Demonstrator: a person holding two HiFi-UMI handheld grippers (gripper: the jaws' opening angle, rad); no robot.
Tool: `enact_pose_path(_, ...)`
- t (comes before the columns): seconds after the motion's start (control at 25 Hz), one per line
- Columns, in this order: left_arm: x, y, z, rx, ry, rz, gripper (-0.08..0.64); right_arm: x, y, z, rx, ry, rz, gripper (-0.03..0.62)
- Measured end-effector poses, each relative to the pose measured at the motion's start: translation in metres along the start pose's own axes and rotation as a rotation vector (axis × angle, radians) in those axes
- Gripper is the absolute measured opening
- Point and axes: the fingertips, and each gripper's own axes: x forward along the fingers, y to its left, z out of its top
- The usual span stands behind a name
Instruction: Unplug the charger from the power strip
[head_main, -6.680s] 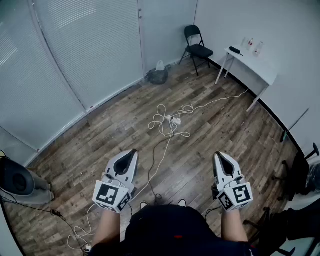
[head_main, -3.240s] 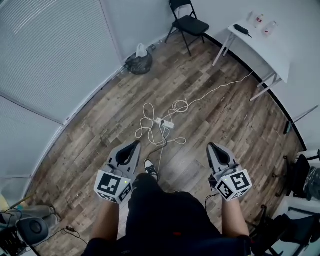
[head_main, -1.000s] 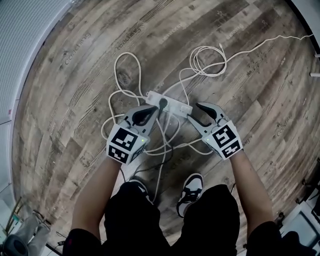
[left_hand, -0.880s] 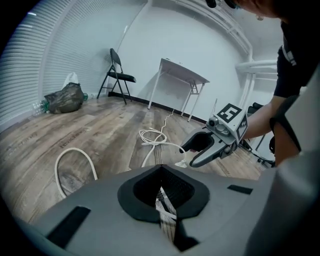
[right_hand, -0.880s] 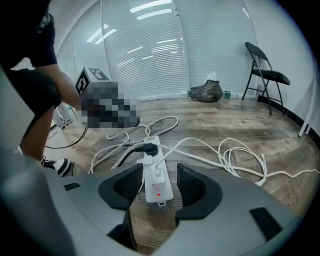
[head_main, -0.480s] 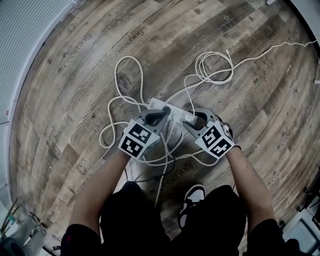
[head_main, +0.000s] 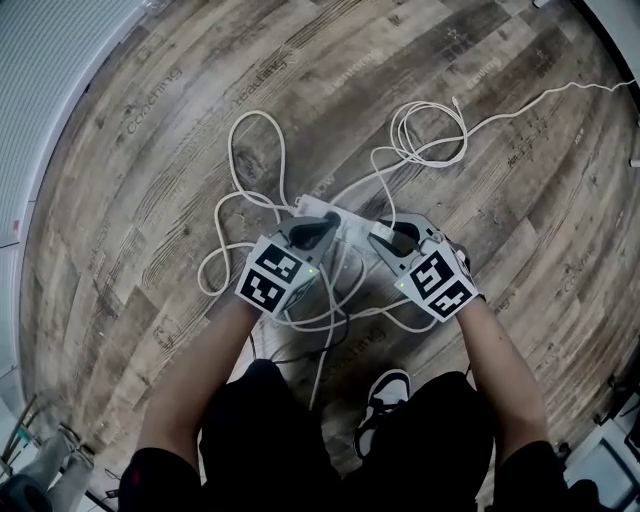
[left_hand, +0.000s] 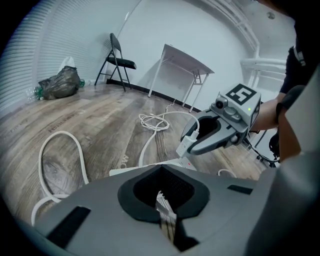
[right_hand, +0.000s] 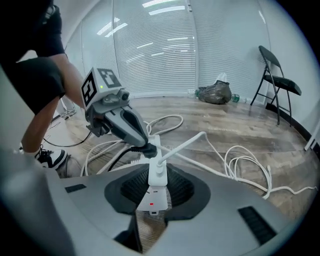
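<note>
Down on the wood-plank floor (head_main: 150, 200), among loops of white cable (head_main: 430, 125): a white power strip (head_main: 345, 220), lying flat, with the charger (right_hand: 157, 172) plugged upright into its top near the end marked by a small red light (right_hand: 151, 203). Small white block, taller than wide, rounded at the corners, plain-faced; thin white lead (right_hand: 185, 142) out of its top, slanting away to the right in the right gripper view. Around it the right gripper (head_main: 390, 238), jaws just been closing, now partway shut with the pads against the block's two flanks and the strip's end below them. Just beside, the left gripper (head_main: 326, 222), jaws drawn together to a thin slit with only floor seen through it, tips down at a black plug (right_hand: 145, 149) farther along the strip; touching or just above, impossible to tell. Prongs and socket hidden beneath the charger's own body. From the head view, barely any of the charger visible under the right gripper, and much of the strip covered by the two tools. From the left gripper view, most of the strip masked by that gripper's grey body, only a white edge showing, with the charger seen side-on at the other gripper's tips. Any print on the charger too small to read.
</note>
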Motion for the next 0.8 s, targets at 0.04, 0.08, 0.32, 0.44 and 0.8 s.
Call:
enact_pose_path(0.04, -0.003, 0.0, 0.003, -0.003, -0.006, 0.005, 0.023, -0.005, 0.0, 0.007, 0.014, -0.015, 0.001, 0.109)
enact_pose_path(0.08, -0.009, 0.0, 0.01, -0.009, -0.027, 0.013, 0.023, -0.011, 0.0, 0.014, 0.026, -0.03, 0.001, 0.109)
enact_pose_path(0.32, -0.089, -0.019, 0.095, 0.031, -0.17, 0.068, 0.023, -0.082, 0.0, 0.068, 0.113, -0.124, -0.092, 0.109)
enact_pose_path(0.44, -0.139, -0.038, 0.131, 0.057, -0.184, 0.101, 0.023, -0.133, 0.005, 0.107, 0.15, -0.18, -0.145, 0.109)
enact_pose_path(0.8, -0.289, -0.115, 0.214, -0.023, -0.227, 0.136, 0.023, -0.299, 0.041, 0.216, 0.28, -0.291, -0.226, 0.109)
